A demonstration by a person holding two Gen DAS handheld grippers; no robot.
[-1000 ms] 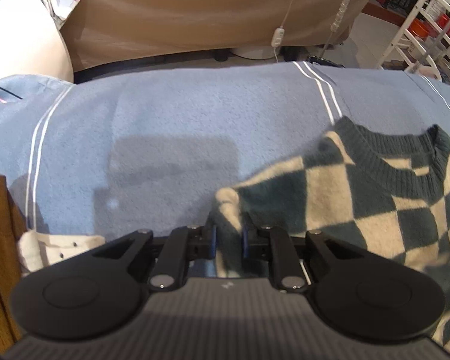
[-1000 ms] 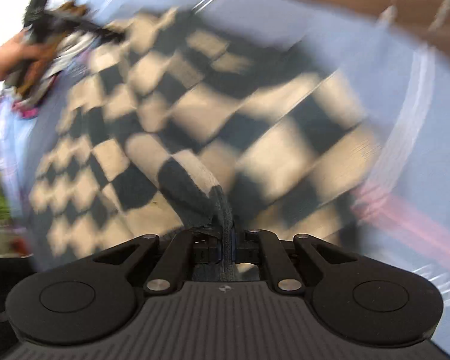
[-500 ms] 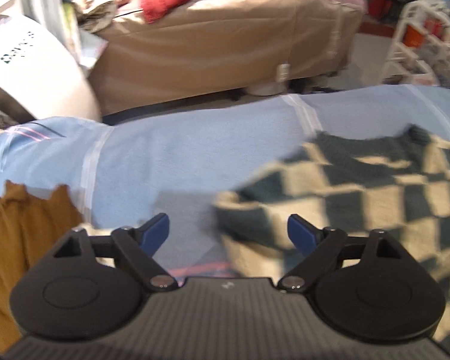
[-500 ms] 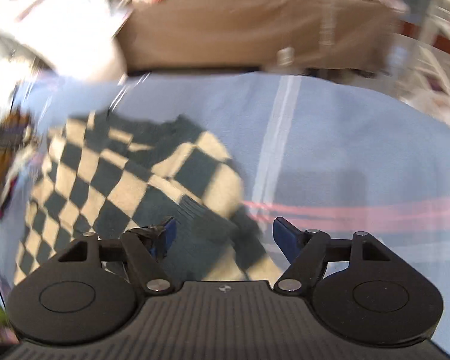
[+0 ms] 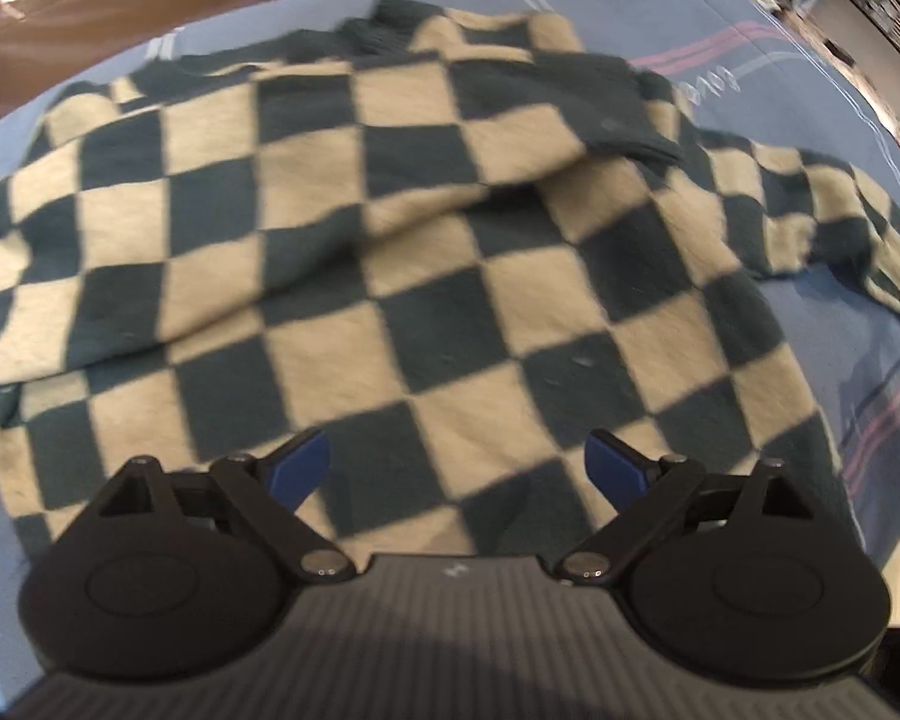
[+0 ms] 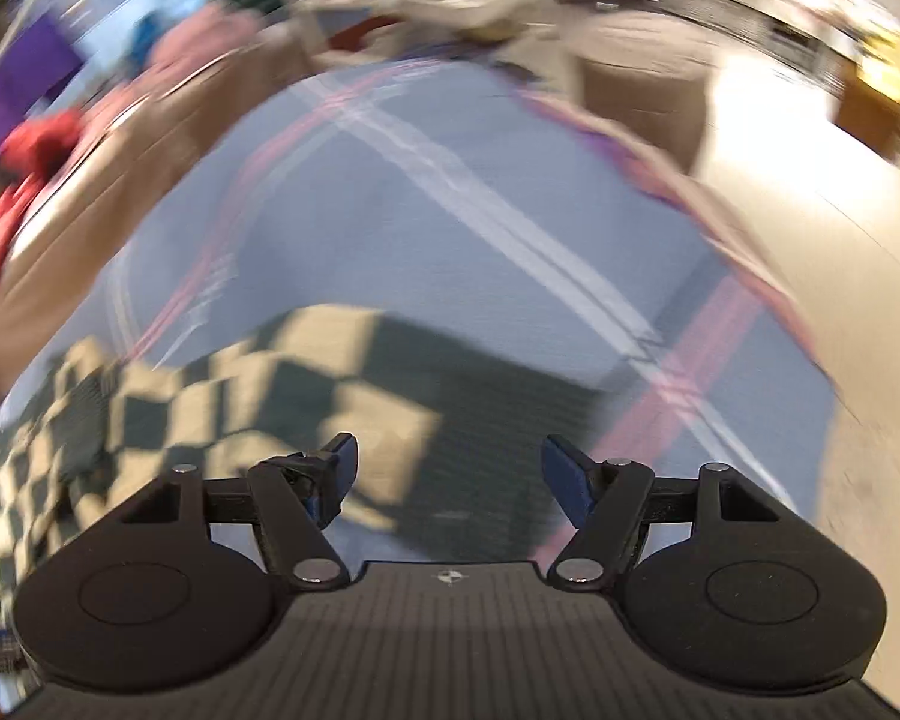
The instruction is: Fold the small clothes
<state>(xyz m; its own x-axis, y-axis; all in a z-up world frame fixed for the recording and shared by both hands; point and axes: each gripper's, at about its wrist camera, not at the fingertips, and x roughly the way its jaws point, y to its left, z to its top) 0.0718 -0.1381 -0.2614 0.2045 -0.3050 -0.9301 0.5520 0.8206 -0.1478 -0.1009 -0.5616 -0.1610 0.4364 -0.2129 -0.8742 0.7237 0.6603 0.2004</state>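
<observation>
A: What covers the table?
B: A blue blanket (image 5: 810, 90) with white and pink stripes, spread over the whole surface. In the right wrist view the stripes cross near one o'clock, though that picture is badly blurred.

A: And the garment?
B: A checkered sweater (image 5: 390, 228), dark green and cream, lies flat on the blanket. In the left wrist view it fills the middle. One sleeve (image 5: 450, 114) is folded across the chest, its dark cuff ending near two o'clock. The other sleeve (image 5: 822, 222) stretches out toward three o'clock. The collar sits at twelve o'clock.

A: The tools?
B: The left tool (image 5: 457, 468) hangs over the sweater's lower part, its jaws opening and already wide apart, nothing pinched between them. The right tool (image 6: 448, 474) is spread wide too, with nothing between its blue pads, above the sweater's edge, which runs toward nine o'clock.

A: Any containers?
B: None I can make out; the background is too smeared.
</observation>
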